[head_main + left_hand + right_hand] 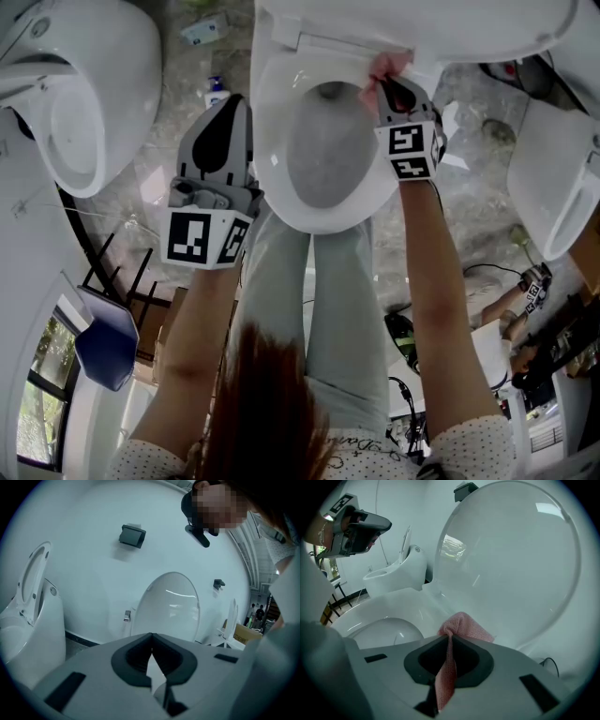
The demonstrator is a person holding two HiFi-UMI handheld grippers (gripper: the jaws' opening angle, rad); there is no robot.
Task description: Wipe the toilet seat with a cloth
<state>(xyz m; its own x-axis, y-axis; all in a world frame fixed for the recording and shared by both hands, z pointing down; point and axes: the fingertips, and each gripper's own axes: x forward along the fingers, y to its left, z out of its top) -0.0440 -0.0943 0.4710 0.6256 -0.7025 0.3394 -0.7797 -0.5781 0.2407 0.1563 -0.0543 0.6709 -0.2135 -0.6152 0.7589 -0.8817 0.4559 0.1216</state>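
Jaws of right gripper (387,86) are clamped on pink cloth (461,625), with a bunched fold poking past the tips at the back right of toilet seat (270,131), just below raised lid (511,555). Cloth looks light, soft and floppy, so a pinched gathered fold suits it; the glossy seat is likely slick. Left gripper (225,122) has its jaws together on nothing, beside the seat's left edge

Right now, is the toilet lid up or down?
Up. The lid stands raised behind the seat, the bowl open to the head view; the pink cloth sits just before it.
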